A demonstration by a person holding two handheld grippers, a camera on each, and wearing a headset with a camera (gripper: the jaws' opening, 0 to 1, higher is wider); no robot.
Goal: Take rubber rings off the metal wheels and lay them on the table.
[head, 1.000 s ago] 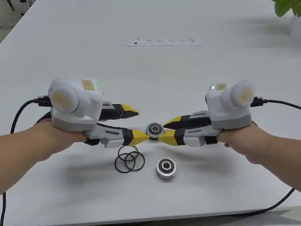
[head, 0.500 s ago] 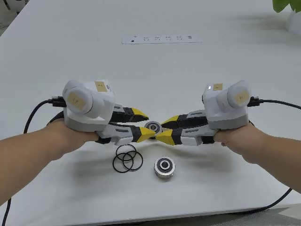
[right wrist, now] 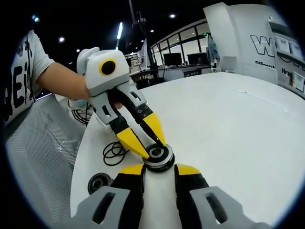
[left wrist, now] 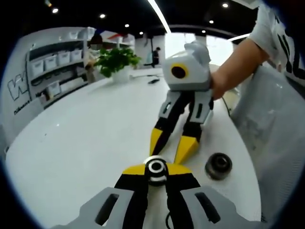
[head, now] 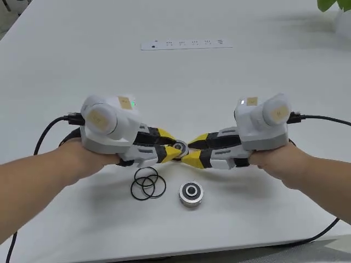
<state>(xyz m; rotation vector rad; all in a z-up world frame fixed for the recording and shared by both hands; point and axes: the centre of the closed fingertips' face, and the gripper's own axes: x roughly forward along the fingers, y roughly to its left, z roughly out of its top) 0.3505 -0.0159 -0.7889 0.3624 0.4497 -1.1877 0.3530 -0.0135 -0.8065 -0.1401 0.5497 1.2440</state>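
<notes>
A small metal wheel (head: 179, 147) with a dark rim hangs above the white table (head: 247, 71), held between the two grippers. My right gripper (head: 190, 152) is shut on it from the right; in the right gripper view the wheel (right wrist: 158, 155) sits between its yellow tips (right wrist: 159, 170). My left gripper (head: 173, 149) comes in from the left, its jaws closed against the wheel's (left wrist: 156, 166) rim. Three black rubber rings (head: 148, 183) lie overlapping on the table below. A second wheel (head: 191, 194) lies flat beside them.
A white power strip (head: 186, 44) lies at the far side of the table. Black cables (head: 323, 118) trail from both grippers. A potted plant (head: 329, 4) stands at the back right corner. The table's front edge (head: 181, 253) runs close below the loose wheel.
My left gripper has moved right to the held wheel and its jaws have closed from wide open onto it. The right gripper has stayed in place, still holding the wheel.
</notes>
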